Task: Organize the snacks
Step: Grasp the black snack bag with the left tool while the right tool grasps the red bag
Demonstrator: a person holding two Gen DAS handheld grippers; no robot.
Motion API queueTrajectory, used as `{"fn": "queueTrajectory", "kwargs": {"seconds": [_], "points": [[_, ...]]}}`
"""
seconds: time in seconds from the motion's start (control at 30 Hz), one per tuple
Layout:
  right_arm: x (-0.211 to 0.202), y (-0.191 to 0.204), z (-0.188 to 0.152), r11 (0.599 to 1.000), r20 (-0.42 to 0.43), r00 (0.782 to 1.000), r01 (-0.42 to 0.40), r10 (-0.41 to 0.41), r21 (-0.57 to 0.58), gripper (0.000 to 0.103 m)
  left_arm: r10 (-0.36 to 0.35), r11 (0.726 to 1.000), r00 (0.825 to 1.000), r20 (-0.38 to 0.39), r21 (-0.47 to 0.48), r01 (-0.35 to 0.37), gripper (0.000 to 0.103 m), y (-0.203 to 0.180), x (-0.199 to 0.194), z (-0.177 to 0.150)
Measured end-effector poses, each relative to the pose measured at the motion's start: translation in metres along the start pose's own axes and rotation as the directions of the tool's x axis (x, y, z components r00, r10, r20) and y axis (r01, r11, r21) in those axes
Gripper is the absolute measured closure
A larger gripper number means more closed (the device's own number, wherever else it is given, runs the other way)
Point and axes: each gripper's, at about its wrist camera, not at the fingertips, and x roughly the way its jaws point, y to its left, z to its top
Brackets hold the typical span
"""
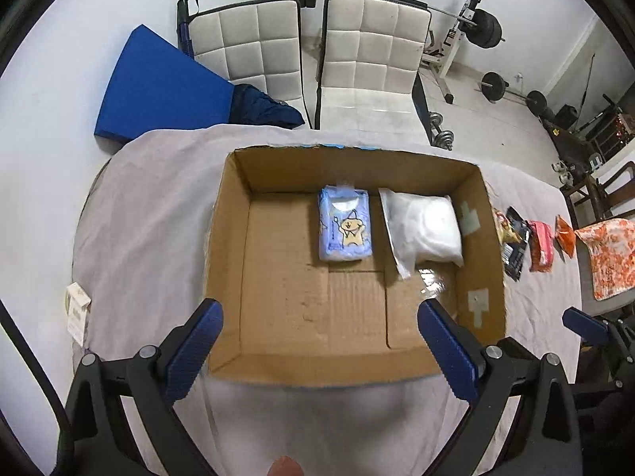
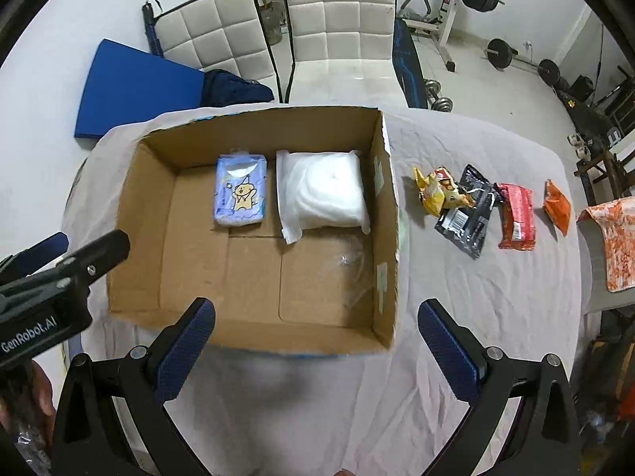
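Note:
An open cardboard box sits on the cloth-covered table. Inside at the back lie a blue cartoon packet and a white pillow-like bag. Right of the box lie a yellow snack bag, a black packet, a red packet and a small orange packet. My left gripper hangs open over the box's near edge. My right gripper is open too, near the box's front right corner, holding nothing.
Two white padded chairs stand behind the table, with a blue mat at the left. Gym weights fill the room at the right. An orange-patterned cloth lies on a seat at the right. A small white carton sits at the table's left edge.

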Motion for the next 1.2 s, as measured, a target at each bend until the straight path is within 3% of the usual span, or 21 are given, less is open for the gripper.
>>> {"fn": "queueTrajectory", "kwargs": {"seconds": [0.23, 0.4, 0.6, 0.73, 0.8, 0.93, 1.0, 1.07, 1.2], "points": [[-0.030, -0.007, -0.009, 0.998, 0.031, 0.998, -0.060, 0.060, -0.003, 0.000, -0.003, 1.000, 1.000, 0.025, -0.023, 0.003, 0.002, -0.012, -0.031, -0.010], [-0.045, -0.032, -0.007, 0.994, 0.041, 0.993, -0.114, 0.113, 0.008, 0.000, -0.016, 1.000, 0.999, 0.041, -0.014, 0.017, 0.002, -0.044, -0.047, -0.008], [-0.060, -0.121, 0.003, 0.992, 0.057, 0.994, -0.094, 0.090, 0.080, 0.000, -0.058, 0.997, 0.997, 0.051, 0.062, 0.055, 0.002, -0.131, -0.043, 0.012], [-0.053, -0.213, 0.012, 0.985, 0.060, 0.998, -0.002, -0.009, 0.171, 0.000, -0.077, 0.987, 0.996, 0.039, 0.146, 0.070, 0.002, -0.201, -0.018, 0.025], [-0.036, -0.261, 0.020, 0.974, 0.042, 0.997, 0.055, -0.065, 0.219, 0.000, -0.064, 0.980, 0.998, 0.010, 0.189, 0.062, 0.002, -0.237, 0.008, 0.033], [0.026, -0.333, 0.039, 0.955, -0.039, 0.999, 0.028, -0.017, 0.295, 0.000, 0.008, 0.971, 0.997, -0.071, 0.241, 0.009, 0.002, -0.292, 0.075, 0.049], [0.060, -0.353, 0.047, 0.945, -0.080, 0.996, -0.001, 0.029, 0.326, 0.002, 0.040, 0.968, 0.993, -0.111, 0.251, -0.010, 0.002, -0.309, 0.105, 0.059], [0.100, -0.368, 0.057, 0.936, -0.131, 0.989, -0.014, 0.064, 0.352, 0.017, 0.052, 0.970, 0.987, -0.153, 0.243, -0.013, 0.002, -0.320, 0.131, 0.067], [0.156, -0.373, 0.073, 0.938, -0.195, 0.978, 0.004, 0.068, 0.345, 0.019, 0.032, 0.980, 0.976, -0.217, 0.197, 0.012, 0.003, -0.334, 0.164, 0.074]]}}
